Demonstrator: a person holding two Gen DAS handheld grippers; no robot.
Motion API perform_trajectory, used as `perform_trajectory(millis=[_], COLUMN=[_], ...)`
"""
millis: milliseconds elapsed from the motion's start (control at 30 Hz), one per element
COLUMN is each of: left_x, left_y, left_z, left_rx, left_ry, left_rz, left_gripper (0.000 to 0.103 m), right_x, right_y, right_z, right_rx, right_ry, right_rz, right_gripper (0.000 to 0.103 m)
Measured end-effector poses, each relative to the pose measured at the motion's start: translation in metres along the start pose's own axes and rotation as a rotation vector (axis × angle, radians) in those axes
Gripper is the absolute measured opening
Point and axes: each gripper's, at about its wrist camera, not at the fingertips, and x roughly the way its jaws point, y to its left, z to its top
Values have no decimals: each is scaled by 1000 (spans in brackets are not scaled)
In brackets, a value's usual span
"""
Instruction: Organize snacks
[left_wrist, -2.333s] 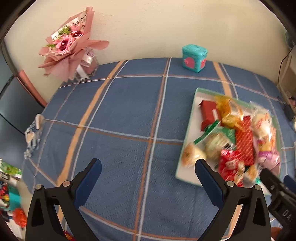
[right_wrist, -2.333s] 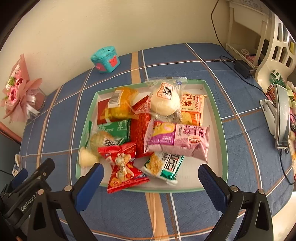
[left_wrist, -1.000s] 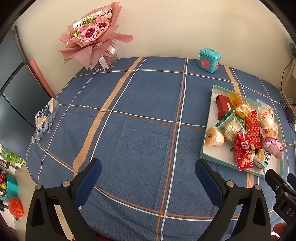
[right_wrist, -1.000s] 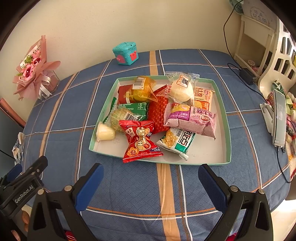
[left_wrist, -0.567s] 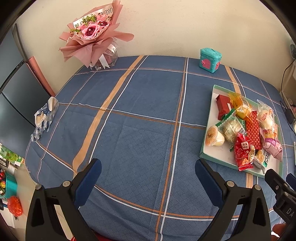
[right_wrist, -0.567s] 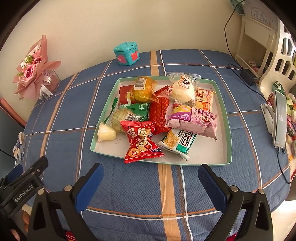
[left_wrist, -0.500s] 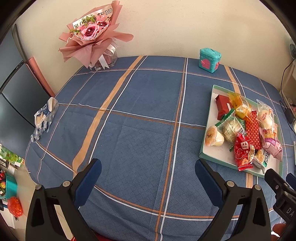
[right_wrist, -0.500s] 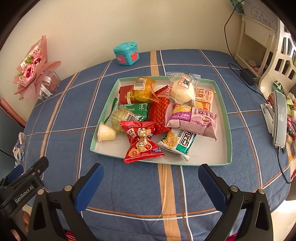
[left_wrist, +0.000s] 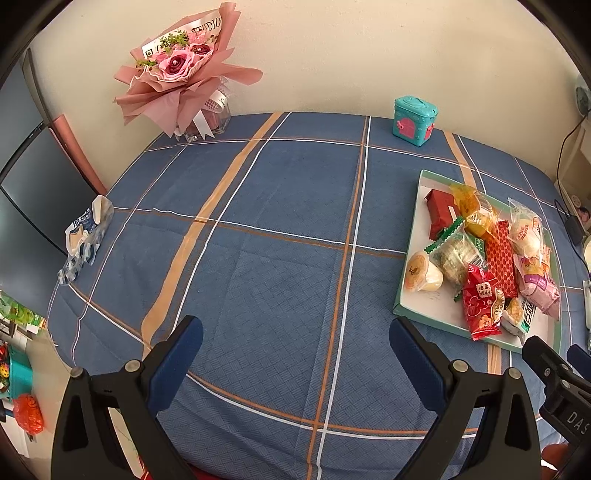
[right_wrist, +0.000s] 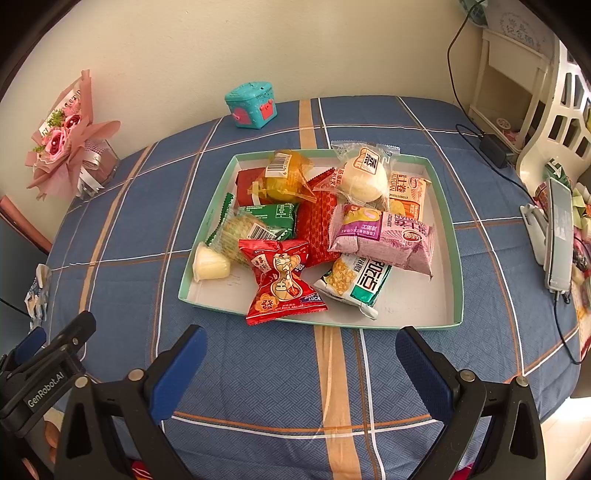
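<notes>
Snacks in crinkly foil packets fill a shallow rectangular tray; both grippers' jaws gape, released.

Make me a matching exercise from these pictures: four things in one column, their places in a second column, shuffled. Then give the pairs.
Things
1. red crimped snack packet
2. teal toy box with pink door
3. pink paper-wrapped rose bouquet
4. pale jelly cup

Places
A. tray's left near corner
B. table's far left corner
C. overhanging the tray's near rim
D. by the wall, beyond the tray

Pairs: 1-C, 2-D, 3-B, 4-A
</notes>
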Motion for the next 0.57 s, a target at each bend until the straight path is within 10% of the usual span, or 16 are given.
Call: perform_trajectory(millis=[567], left_x=[-3], left_y=[-3], left_z=[1], left_rx=[6], left_ry=[-14], left_rz=[-13], left_gripper=[101], right_x=[1], right_y=[0], right_z=[0], right_rx=[1], right_ry=[4], right_rz=[-2], right_gripper=[103])
